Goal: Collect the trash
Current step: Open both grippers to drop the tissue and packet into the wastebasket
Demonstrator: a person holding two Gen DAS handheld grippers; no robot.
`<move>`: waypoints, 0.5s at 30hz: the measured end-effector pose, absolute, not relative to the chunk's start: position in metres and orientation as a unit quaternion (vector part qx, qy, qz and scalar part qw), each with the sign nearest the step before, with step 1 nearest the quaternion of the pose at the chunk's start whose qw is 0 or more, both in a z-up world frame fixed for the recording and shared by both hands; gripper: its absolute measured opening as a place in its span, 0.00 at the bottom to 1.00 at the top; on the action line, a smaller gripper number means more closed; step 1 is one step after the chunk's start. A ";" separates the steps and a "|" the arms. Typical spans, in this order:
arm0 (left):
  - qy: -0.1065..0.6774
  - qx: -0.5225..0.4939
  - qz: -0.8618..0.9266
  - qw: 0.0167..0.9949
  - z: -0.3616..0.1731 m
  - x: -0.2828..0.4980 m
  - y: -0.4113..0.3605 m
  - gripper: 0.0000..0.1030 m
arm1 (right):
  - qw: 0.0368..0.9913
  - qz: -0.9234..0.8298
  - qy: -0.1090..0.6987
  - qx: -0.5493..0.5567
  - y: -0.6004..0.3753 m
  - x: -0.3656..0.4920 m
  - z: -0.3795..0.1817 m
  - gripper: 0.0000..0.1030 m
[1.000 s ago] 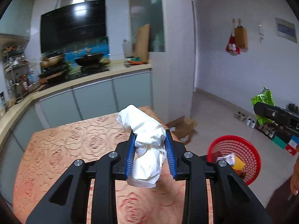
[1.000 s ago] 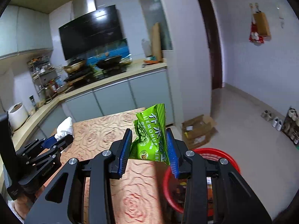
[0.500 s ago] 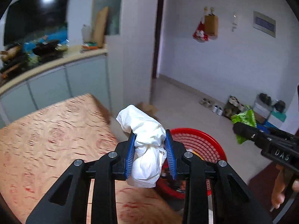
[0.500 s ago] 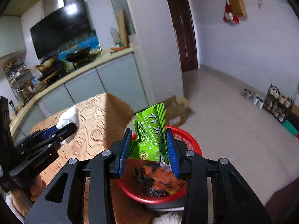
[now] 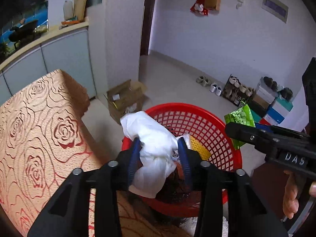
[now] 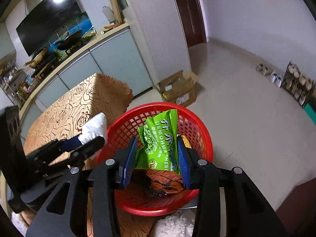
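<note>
We hold two pieces of trash above the round red plastic mesh basket (image 6: 199, 138). The crumpled white plastic bag (image 5: 156, 150) sits pinched between the blue pads of the left gripper (image 5: 159, 158), jaws narrow, over the basket's rim on the side nearest the table. The green printed snack wrapper (image 6: 160, 144) stands upright in the right gripper (image 6: 157, 158), also clamped narrow, over the basket's middle. The basket already contains an orange-brown wrapper (image 6: 165, 183) and a yellow item (image 5: 199, 148), partly hidden.

Step in hand, as we judge it: release both items into the basket.

Notes for doing it well:
- The wrapper is centred, so spreading the right jaws should let it fall straight in.
- The bag is nearer the rim. We would carry the left gripper further toward the basket's centre before opening, because soft film may drift or catch on the edge.
- Both items are light and may cling to the ribbed pads. Open wide, and tip the fingers downward if anything sticks.
- The two grippers are near each other over the basket, so stagger the releases to avoid contact.

The basket stands just beside the corner of the table covered in tan rose-pattern cloth (image 5: 39, 134). A cardboard box (image 6: 177, 90) lies on the floor beyond it.
</note>
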State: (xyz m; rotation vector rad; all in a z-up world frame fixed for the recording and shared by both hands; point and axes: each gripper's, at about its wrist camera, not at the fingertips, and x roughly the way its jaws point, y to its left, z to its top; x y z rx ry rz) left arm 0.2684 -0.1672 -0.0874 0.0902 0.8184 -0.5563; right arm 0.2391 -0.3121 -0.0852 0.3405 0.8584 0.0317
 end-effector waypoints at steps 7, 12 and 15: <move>0.392 0.052 -0.273 0.877 -0.095 0.267 -0.169 0.64 | 0.871 0.048 0.440 0.215 -0.315 0.254 -0.097 0.57; 0.388 0.048 -0.257 0.884 -0.090 0.265 -0.160 0.68 | 0.878 0.043 0.425 0.215 -0.316 0.248 -0.088 0.58; 0.372 0.051 -0.245 0.894 -0.079 0.260 -0.148 0.71 | 0.886 0.032 0.413 0.207 -0.317 0.240 -0.081 0.63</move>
